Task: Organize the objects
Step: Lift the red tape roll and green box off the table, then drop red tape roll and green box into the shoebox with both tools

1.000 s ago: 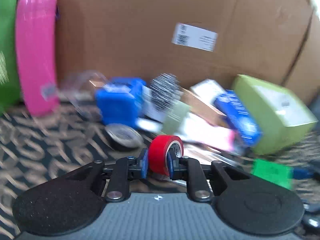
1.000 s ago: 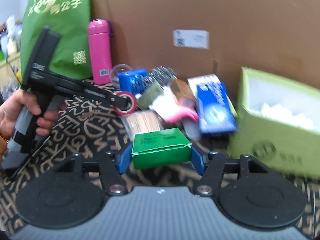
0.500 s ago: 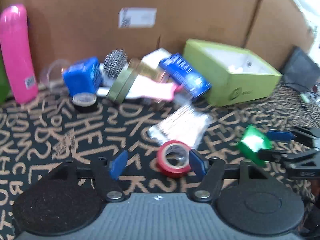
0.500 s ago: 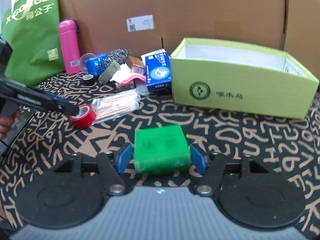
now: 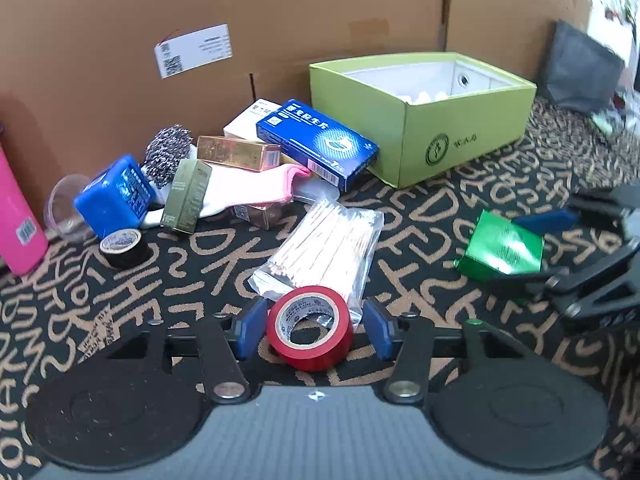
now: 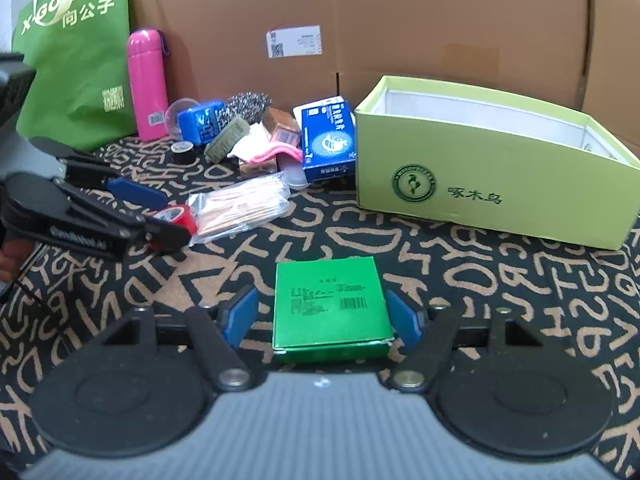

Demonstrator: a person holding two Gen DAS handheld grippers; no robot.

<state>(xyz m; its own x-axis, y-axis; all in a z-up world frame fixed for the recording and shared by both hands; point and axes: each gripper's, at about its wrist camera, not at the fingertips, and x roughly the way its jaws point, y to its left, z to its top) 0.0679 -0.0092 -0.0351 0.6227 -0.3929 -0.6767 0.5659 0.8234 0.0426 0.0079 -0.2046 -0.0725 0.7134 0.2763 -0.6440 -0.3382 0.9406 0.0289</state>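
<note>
In the left wrist view the left tongs [image 5: 312, 330] sit at the lower middle of the frame, their blue pads on either side of a red tape roll [image 5: 310, 328] that rests on the letter-patterned desk [image 5: 120, 320]; a gap shows on each side of the roll, and the jaws are closing without pressing it. Just above the roll lies a clear packet of wooden sticks [image 5: 324, 248], touching its upper edge. In the right wrist view the right tongs [image 6: 322, 314] straddle a flat green box [image 6: 330, 308] at the lower middle, pads clear of its sides, jaws opening. An open lime-green box [image 6: 492, 196] stands at the right of that frame, well apart from the green one (white lining visible inside). A pile of small items sits in the upper middle, among them a blue carton [image 6: 328, 140], a black tape roll [image 6: 183, 151] and a pink flask [image 6: 146, 84]
</note>
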